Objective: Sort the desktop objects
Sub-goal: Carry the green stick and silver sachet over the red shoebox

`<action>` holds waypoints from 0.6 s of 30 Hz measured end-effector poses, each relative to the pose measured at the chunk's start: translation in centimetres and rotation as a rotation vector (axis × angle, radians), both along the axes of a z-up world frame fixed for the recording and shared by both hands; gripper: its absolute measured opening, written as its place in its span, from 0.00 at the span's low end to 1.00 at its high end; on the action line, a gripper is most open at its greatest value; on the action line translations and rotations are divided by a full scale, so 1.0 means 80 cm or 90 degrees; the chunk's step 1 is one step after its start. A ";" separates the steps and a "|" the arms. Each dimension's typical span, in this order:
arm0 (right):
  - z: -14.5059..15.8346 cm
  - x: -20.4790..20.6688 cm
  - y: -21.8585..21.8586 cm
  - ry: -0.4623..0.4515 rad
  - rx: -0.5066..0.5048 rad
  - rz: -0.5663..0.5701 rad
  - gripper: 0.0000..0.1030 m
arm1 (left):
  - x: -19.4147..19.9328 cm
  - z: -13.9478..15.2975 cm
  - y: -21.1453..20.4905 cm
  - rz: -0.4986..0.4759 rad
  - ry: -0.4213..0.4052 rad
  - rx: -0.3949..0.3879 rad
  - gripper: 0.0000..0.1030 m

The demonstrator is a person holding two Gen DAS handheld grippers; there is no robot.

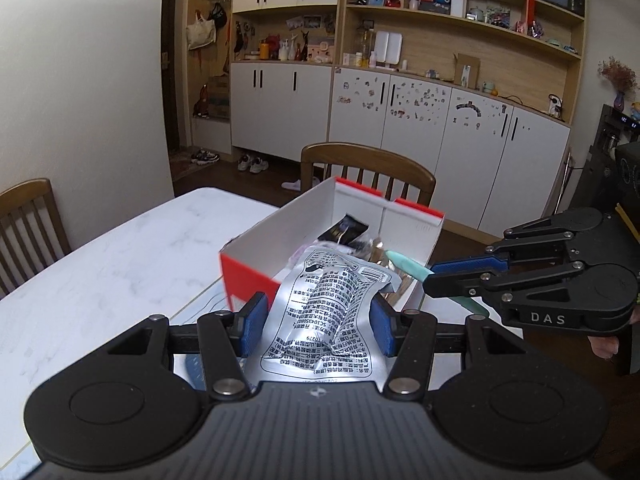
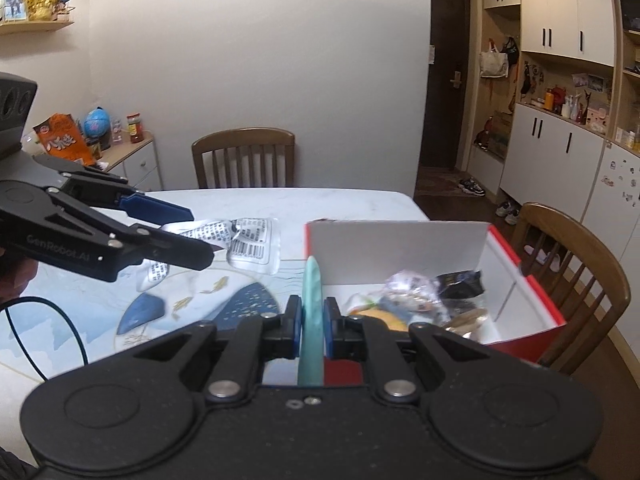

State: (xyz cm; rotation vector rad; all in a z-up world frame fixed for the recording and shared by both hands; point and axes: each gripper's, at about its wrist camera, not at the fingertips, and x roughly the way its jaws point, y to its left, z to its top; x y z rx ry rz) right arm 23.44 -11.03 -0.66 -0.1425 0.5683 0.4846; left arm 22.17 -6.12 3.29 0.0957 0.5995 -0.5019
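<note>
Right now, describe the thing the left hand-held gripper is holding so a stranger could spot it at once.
Start at the white table and find the open red and white box on it. Just in front of the box, the left hand-held gripper is shut on a silver foil packet. It is crinkled, shiny and covered in black print with a barcode, unlike the plain mint-green stick in the right hand-held gripper.

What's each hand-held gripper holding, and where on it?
Left hand-held gripper: silver foil packet, clamped across its sides. Right hand-held gripper: teal stick, gripped mid-length.

Home dining room: table [image 1: 100, 248], chairs [image 2: 244, 156], cabinets [image 1: 400, 116].
</note>
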 end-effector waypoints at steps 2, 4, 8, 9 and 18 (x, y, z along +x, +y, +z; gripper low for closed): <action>0.002 0.006 -0.011 -0.002 -0.001 -0.005 0.10 | 0.005 0.001 -0.011 0.000 -0.001 0.000 0.51; 0.004 0.014 -0.021 -0.002 -0.004 -0.007 0.10 | 0.010 0.002 -0.023 0.001 -0.002 0.000 0.51; 0.005 0.028 -0.038 -0.004 -0.014 -0.012 0.10 | 0.021 0.001 -0.043 0.004 -0.003 0.001 0.51; 0.005 0.032 -0.043 -0.004 -0.016 -0.014 0.10 | 0.024 0.000 -0.048 0.005 -0.003 0.002 0.51; 0.004 0.069 -0.080 -0.008 -0.023 -0.009 0.10 | 0.053 -0.009 -0.086 0.019 0.003 0.009 0.51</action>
